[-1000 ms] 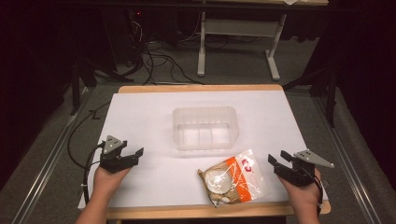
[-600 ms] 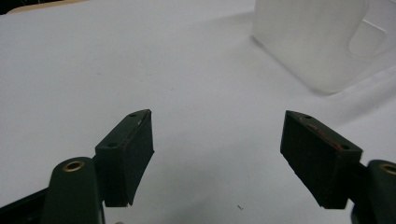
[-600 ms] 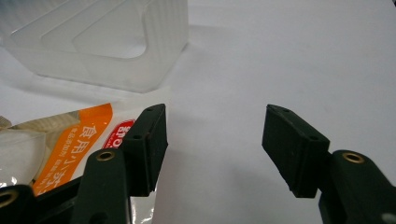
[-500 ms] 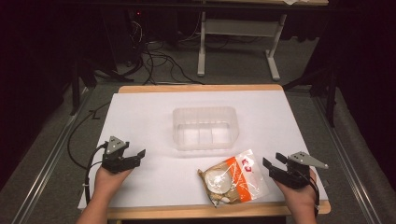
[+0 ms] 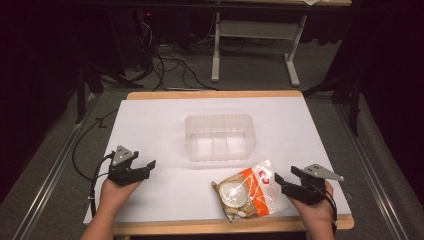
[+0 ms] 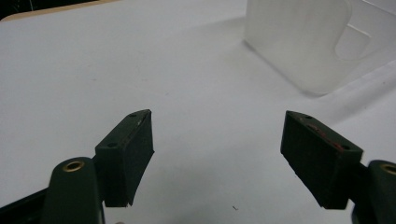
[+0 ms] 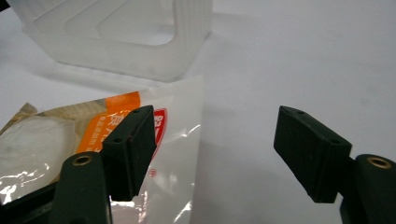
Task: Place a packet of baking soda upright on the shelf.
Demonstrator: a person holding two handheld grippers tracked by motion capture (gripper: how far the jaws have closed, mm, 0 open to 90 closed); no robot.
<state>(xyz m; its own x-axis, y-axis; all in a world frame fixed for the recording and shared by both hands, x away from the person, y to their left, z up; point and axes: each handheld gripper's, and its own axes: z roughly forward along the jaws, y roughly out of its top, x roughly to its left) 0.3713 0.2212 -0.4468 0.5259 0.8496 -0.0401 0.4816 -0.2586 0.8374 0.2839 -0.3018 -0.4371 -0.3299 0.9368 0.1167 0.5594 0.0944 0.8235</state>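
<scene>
High view: right gripper (image 5: pixel 283 184), jaws spread, approaches snack packet (image 5: pixel 248 192) lower centre, left gripper (image 5: pixel 145 167) idle and spread lower left; right gripper view: packet (image 7: pixel 70 140) under left jaw, container (image 7: pixel 116 37) upper left, so next likely closing on packet's edge.

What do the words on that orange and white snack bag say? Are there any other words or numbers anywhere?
Red mark on the snack bag: there is print, but it is too blurred and half hidden behind the right tongs to read.
Orange band on the bag: no letters clear enough to read.
Clear plastic container: no label or text.
Left tongs: no writing visible.
</scene>
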